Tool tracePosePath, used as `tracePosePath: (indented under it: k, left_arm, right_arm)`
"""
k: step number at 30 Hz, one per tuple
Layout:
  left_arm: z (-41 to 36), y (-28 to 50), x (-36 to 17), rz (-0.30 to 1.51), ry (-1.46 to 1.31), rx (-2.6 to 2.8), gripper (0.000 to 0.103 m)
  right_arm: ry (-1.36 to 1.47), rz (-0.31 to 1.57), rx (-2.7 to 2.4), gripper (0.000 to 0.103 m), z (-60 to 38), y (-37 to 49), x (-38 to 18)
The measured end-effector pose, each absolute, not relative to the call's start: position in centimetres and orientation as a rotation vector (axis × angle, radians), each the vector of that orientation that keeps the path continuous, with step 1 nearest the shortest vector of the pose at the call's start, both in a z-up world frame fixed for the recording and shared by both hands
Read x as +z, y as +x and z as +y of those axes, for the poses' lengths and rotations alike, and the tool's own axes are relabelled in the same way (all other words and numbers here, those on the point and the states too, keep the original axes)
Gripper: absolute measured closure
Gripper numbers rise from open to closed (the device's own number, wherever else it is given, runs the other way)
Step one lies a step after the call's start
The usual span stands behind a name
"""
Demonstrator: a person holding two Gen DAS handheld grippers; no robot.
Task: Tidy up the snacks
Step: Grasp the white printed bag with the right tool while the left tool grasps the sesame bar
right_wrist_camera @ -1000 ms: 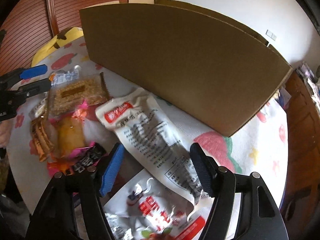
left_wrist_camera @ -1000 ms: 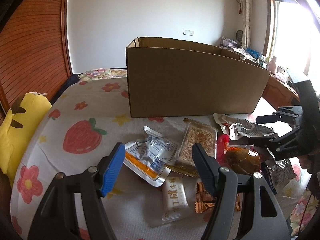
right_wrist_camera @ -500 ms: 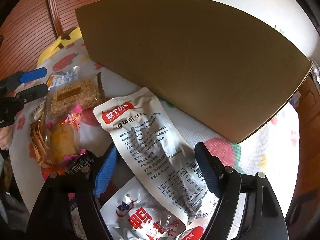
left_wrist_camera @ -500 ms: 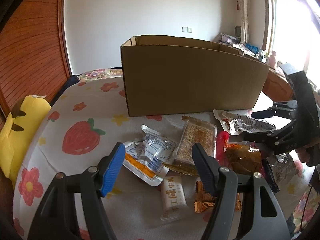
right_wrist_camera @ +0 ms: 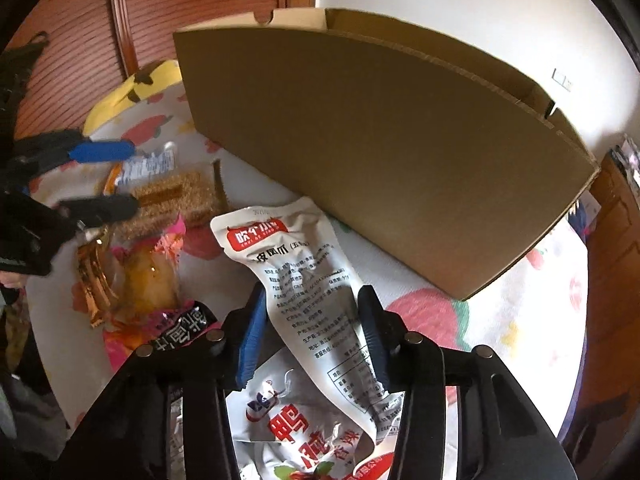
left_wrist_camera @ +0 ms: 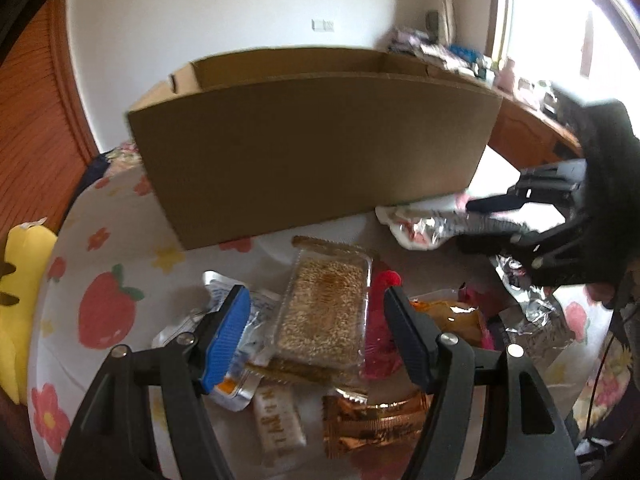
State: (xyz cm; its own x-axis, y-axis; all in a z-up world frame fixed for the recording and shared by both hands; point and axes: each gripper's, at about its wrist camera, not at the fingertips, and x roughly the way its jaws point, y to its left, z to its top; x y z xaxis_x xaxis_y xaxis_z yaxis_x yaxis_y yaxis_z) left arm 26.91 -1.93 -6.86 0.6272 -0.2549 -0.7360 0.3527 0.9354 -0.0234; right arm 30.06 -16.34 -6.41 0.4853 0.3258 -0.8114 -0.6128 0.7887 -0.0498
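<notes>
An open cardboard box (left_wrist_camera: pixel 312 148) stands on the table behind a pile of snack packs; it also shows in the right wrist view (right_wrist_camera: pixel 384 140). My left gripper (left_wrist_camera: pixel 316 336) is open, its jaws on either side of a clear pack of sesame bars (left_wrist_camera: pixel 324 312). My right gripper (right_wrist_camera: pixel 312 332) is closing around a long white pouch with a red label (right_wrist_camera: pixel 308 280), jaws still apart from it. In the left wrist view the right gripper (left_wrist_camera: pixel 488 216) hovers at that white pouch (left_wrist_camera: pixel 420 224).
A floral tablecloth (left_wrist_camera: pixel 104 264) covers the table. Other packs lie around: a blue-and-orange sachet (left_wrist_camera: pixel 232 376), gold wrappers (left_wrist_camera: pixel 372 420), an amber pack (right_wrist_camera: pixel 148 280), a white duck-print bag (right_wrist_camera: pixel 304 428). A yellow plush (left_wrist_camera: pixel 20 280) sits at the left edge.
My left gripper moved right, from the blue sachet to over the sesame pack. My right gripper narrowed its jaws around the white pouch and rose a little.
</notes>
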Motion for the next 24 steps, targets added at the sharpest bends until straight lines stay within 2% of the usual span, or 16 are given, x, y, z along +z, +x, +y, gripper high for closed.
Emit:
tracePosePath:
  k: [3,5,6,7,15,24]
  left_arm:
    - [-2.4,27.7,-7.4,0.860,0.156,-0.353,0.033]
    - [-2.8,28.1,-7.7,0.880,0.167,-0.356,0.035]
    - [-2.9,28.3,-7.7,0.884,0.171,-0.357,0.035]
    - [-3.0,28.4,-7.6,0.886,0.177,-0.356,0.035]
    - [-3.5,30.0,-8.4,0.933,0.228,-0.342,0.036]
    - [-3.0,30.6,-8.4,0.936,0.238,-0.345,0.039]
  right_arm:
    - [-0.343,0.873,0.585,0.065,-16.7,30.1,-5.6]
    - [-0.334,0.851,0.574,0.074,-17.2,30.1,-4.8]
    - [-0.326,0.845,0.575,0.087,-17.4,30.2,-4.5]
    - [-0.317,0.835,0.576,0.095,-17.5,30.2,-4.1]
    - [-0.335,0.815,0.561,0.095,-17.9,30.7,-3.7]
    - [-0.368,0.828,0.570,0.085,-17.1,31.5,-4.8]
